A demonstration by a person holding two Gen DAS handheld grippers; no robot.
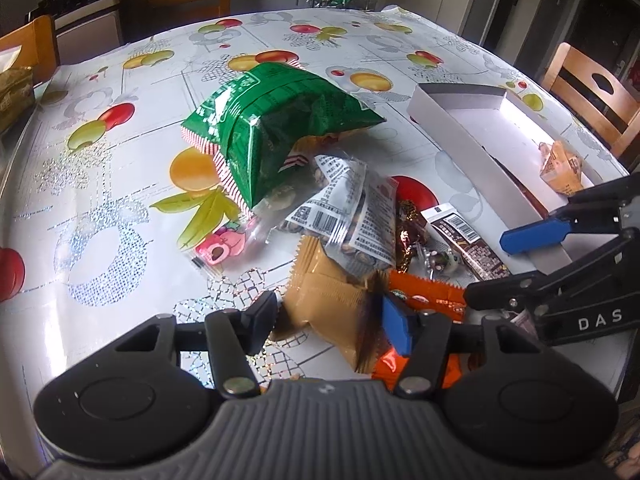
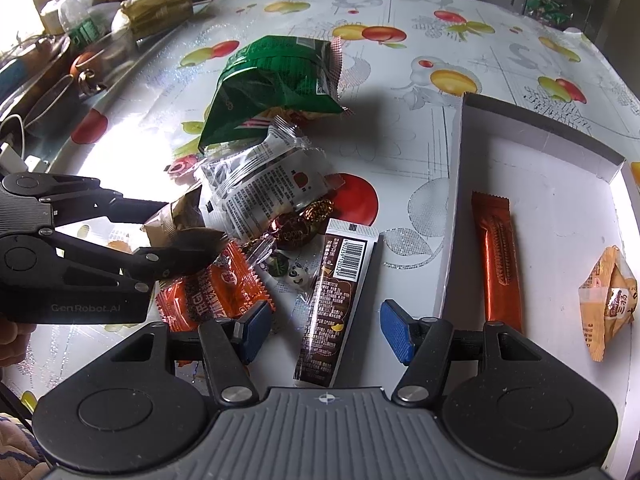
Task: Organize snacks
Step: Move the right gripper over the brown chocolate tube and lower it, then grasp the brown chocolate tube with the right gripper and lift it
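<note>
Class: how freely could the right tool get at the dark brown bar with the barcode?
Probably yes: the dark brown bar lies flat on the tablecloth, uncovered, directly between the right tool's spread fingers, with nothing on top of it.

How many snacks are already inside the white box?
2. An orange-brown bar lies along the left side of the white box; a yellow packet sits at its right. The box's right edge is out of view.
</note>
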